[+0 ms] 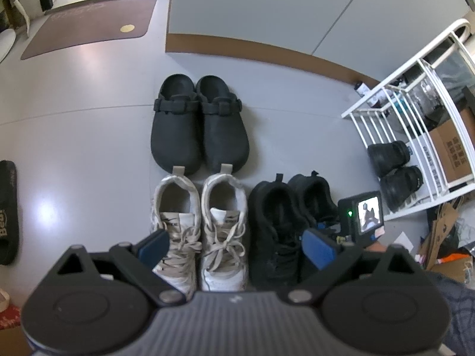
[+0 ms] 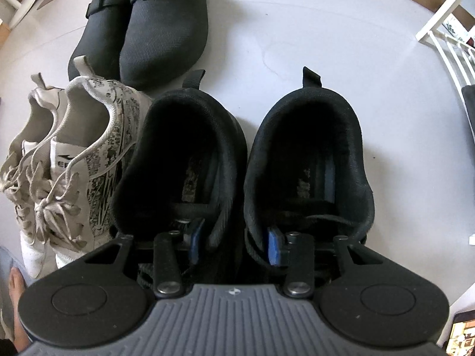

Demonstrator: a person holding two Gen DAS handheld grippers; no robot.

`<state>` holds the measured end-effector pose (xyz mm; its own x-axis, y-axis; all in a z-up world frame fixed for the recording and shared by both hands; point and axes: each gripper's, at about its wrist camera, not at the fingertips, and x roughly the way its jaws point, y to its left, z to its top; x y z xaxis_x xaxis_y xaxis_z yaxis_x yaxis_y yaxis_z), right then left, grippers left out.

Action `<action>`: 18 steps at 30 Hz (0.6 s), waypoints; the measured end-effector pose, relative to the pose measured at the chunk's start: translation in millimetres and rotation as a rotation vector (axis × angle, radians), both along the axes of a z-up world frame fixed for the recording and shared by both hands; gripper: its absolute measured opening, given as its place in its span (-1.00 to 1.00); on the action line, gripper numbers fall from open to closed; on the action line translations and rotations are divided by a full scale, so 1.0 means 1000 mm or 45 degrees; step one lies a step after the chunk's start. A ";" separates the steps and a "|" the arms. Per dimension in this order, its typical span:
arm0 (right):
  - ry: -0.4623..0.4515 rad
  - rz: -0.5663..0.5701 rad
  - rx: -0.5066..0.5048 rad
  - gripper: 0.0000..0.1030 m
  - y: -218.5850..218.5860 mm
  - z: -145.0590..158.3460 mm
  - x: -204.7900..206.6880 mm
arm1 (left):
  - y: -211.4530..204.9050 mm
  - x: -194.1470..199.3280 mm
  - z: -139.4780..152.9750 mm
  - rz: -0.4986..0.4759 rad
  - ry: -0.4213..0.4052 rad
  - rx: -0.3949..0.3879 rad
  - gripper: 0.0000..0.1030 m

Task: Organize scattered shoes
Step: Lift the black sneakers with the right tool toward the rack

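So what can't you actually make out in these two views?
- Left wrist view: the white sneakers' toes, hidden behind the left tongs.
- Left wrist view: the black slide, cut off by the left edge.
- Right wrist view: whether the right tongs pinch the black sneakers; each pad sits inside a shoe, contact in shadow.

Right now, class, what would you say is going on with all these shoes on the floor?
A person is lining shoes up in pairs on the grey floor. The right tongs reach into the two black sneakers, one finger in each shoe, pinching their inner sides together. The left tongs hang open above the white sneakers. Black clogs sit paired behind them; a black slide lies apart.
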<state>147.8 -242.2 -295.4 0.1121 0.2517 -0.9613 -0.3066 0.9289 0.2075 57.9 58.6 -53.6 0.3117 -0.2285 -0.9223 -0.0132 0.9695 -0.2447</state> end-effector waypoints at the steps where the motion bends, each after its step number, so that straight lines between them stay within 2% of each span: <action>1: -0.003 0.000 -0.007 -0.34 0.001 -0.001 0.000 | 0.000 0.000 0.000 0.001 -0.001 -0.002 0.90; 2: -0.008 -0.011 -0.010 -0.45 0.001 -0.001 0.000 | 0.001 0.001 0.001 0.002 -0.002 -0.004 0.89; 5: -0.026 -0.003 -0.017 -0.56 0.001 -0.001 -0.002 | 0.002 0.002 0.002 0.005 -0.005 -0.011 0.89; 10: 0.004 -0.022 0.009 -0.54 -0.003 -0.004 -0.001 | 0.004 0.004 0.004 0.009 -0.010 -0.021 0.89; 14: 0.021 -0.173 0.020 -0.56 -0.007 -0.011 -0.001 | 0.004 0.003 0.006 0.013 -0.014 -0.023 0.90; 17: -0.050 -0.088 -0.066 -0.64 0.009 -0.009 -0.010 | 0.002 -0.001 0.006 -0.001 -0.013 -0.019 0.90; 18: -0.057 -0.099 -0.069 -0.65 0.009 -0.008 -0.013 | 0.001 -0.002 0.006 -0.007 -0.014 -0.016 0.90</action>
<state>134.8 -233.0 -303.4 0.1723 0.1884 -0.9669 -0.2406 0.9598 0.1442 56.0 59.8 -47.2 0.3202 -0.2416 -0.9160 -0.0050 0.9665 -0.2567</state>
